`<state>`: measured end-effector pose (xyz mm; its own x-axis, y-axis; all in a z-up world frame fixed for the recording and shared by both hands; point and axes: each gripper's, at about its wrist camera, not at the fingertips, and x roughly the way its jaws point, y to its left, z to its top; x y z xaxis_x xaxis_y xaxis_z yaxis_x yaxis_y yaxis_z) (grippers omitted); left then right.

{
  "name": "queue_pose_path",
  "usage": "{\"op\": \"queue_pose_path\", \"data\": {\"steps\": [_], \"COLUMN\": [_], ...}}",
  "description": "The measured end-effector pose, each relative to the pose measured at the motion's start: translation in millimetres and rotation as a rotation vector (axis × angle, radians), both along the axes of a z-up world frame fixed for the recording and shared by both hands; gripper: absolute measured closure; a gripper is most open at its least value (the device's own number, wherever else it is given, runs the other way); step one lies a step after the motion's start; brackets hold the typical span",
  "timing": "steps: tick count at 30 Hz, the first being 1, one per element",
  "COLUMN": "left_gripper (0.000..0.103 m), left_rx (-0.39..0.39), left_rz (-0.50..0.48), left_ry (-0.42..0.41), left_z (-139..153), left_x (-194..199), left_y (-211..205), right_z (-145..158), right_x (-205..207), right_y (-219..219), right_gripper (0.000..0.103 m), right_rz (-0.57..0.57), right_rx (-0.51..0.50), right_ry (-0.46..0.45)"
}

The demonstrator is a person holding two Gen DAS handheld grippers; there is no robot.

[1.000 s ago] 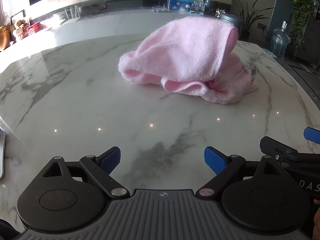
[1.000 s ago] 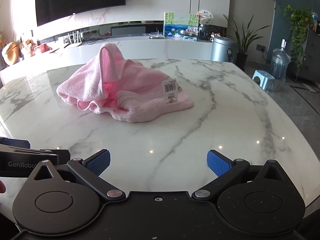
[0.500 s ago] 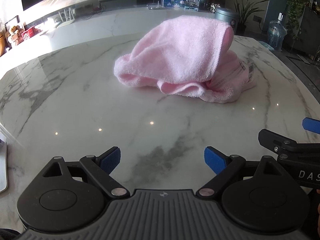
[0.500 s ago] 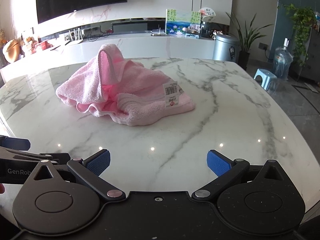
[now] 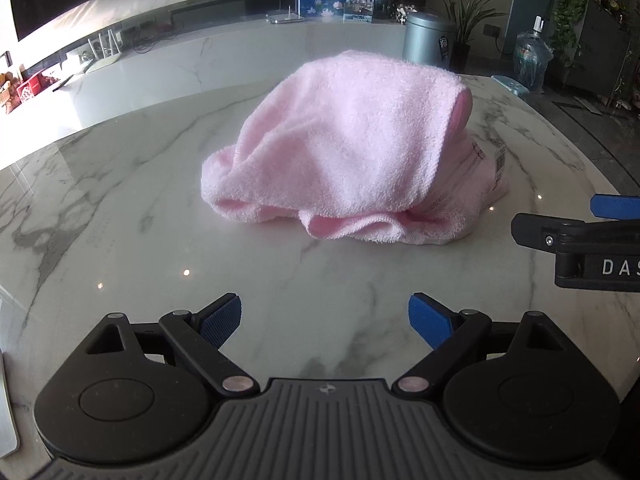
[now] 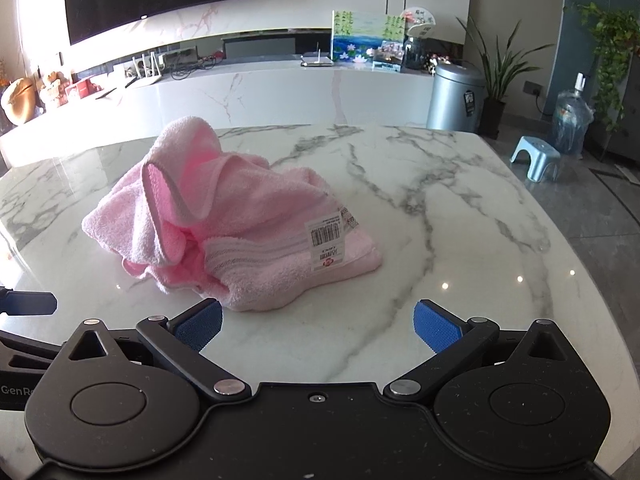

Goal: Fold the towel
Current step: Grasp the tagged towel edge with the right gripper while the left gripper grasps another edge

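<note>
A crumpled pink towel (image 5: 344,152) lies heaped on the marble table (image 5: 120,208); in the right wrist view the towel (image 6: 240,232) shows a striped border and a white barcode tag (image 6: 326,242). My left gripper (image 5: 324,320) is open and empty, a short way in front of the towel. My right gripper (image 6: 318,322) is open and empty, with its left fingertip (image 6: 200,322) close to the towel's near edge. The right gripper also shows in the left wrist view (image 5: 580,236) at the right edge.
The table's rounded edge (image 6: 580,240) falls away on the right. Beyond it stand a small blue stool (image 6: 536,158), a metal bin (image 6: 456,96), a water bottle (image 6: 572,120) and plants. A long white counter (image 6: 260,92) runs behind the table.
Both grippers have moved forward toward the towel, which now looks larger and nearer. The towel has not moved. Both grippers stay open.
</note>
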<state>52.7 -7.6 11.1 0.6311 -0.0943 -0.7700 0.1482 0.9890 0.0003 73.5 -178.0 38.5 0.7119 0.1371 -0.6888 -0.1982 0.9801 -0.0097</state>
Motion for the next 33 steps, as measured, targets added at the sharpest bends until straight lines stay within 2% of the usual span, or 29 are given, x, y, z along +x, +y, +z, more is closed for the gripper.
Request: {"op": "queue_pose_path", "data": {"steps": [6, 8, 10, 13, 16, 18, 20, 21, 23, 24, 25, 26, 28, 33], "left_gripper": [0.012, 0.028, 0.032, 0.032, 0.036, 0.039, 0.048, 0.05, 0.067, 0.072, 0.08, 0.084, 0.09, 0.094], "left_rx": [0.007, 0.007, 0.01, 0.025, 0.036, 0.044, 0.049, 0.05, 0.04, 0.034, 0.022, 0.009, -0.005, -0.006], "left_rz": [-0.098, -0.132, -0.161, -0.19, -0.228, -0.253, -0.267, -0.269, -0.276, -0.278, -0.27, -0.258, -0.229, -0.161], "left_ry": [-0.061, -0.064, -0.062, -0.065, -0.078, -0.078, -0.074, -0.074, -0.073, -0.071, -0.064, -0.059, -0.054, -0.075], "left_z": [12, 12, 10, 6, 2, -2, -6, -7, -10, -11, -12, -12, -11, 3], "left_x": [18, 23, 29, 37, 42, 46, 49, 50, 51, 52, 53, 54, 55, 51], "left_y": [-9, -12, -15, -16, -18, -21, -23, -24, -23, -22, -20, -18, -12, 7], "right_z": [-7, -11, -15, -20, -26, -30, -33, -34, -34, -34, -34, -34, -33, -28], "right_x": [29, 36, 42, 50, 54, 57, 57, 57, 54, 52, 51, 50, 48, 45], "right_y": [11, 13, 16, 18, 21, 22, 24, 25, 27, 27, 26, 26, 22, 11], "right_gripper": [0.015, 0.019, 0.023, 0.027, 0.037, 0.052, 0.062, 0.066, 0.076, 0.082, 0.084, 0.087, 0.088, 0.09], "right_rz": [0.093, 0.115, 0.126, 0.14, 0.16, 0.173, 0.184, 0.189, 0.199, 0.201, 0.201, 0.202, 0.186, 0.135], "right_rx": [-0.019, -0.013, -0.01, -0.005, 0.009, 0.019, 0.028, 0.032, 0.028, 0.025, 0.023, 0.022, 0.032, 0.018], "right_ry": [0.06, 0.081, 0.101, 0.129, 0.163, 0.186, 0.2, 0.206, 0.205, 0.201, 0.198, 0.195, 0.193, 0.178]}}
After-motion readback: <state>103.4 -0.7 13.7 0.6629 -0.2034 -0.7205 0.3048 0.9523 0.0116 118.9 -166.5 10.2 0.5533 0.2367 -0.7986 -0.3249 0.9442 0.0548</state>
